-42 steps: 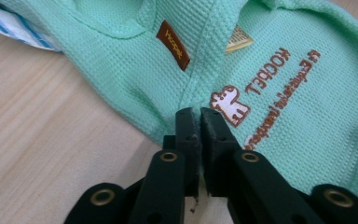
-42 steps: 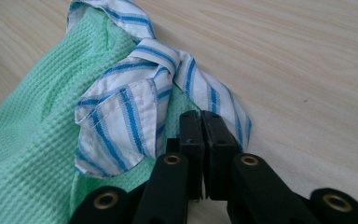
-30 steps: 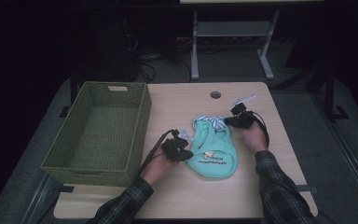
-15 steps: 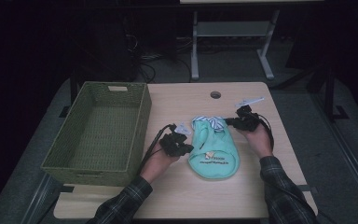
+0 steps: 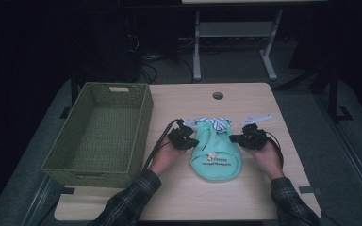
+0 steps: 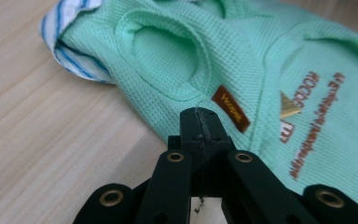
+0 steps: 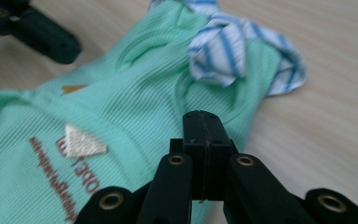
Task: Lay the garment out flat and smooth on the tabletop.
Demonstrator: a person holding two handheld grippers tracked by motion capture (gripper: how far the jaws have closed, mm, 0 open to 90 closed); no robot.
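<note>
Jaws pressed together on both grippers beside the mint garment (image 6: 242, 56), whose brown tag (image 6: 230, 108) lettering is blurred.

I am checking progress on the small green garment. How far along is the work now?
Done: the green garment lies flat on the table. In hand: the left gripper and right gripper, jaws shut, sit at its two sides; whether they pinch cloth is unclear. Left: the woven basket holds nothing yet.
</note>
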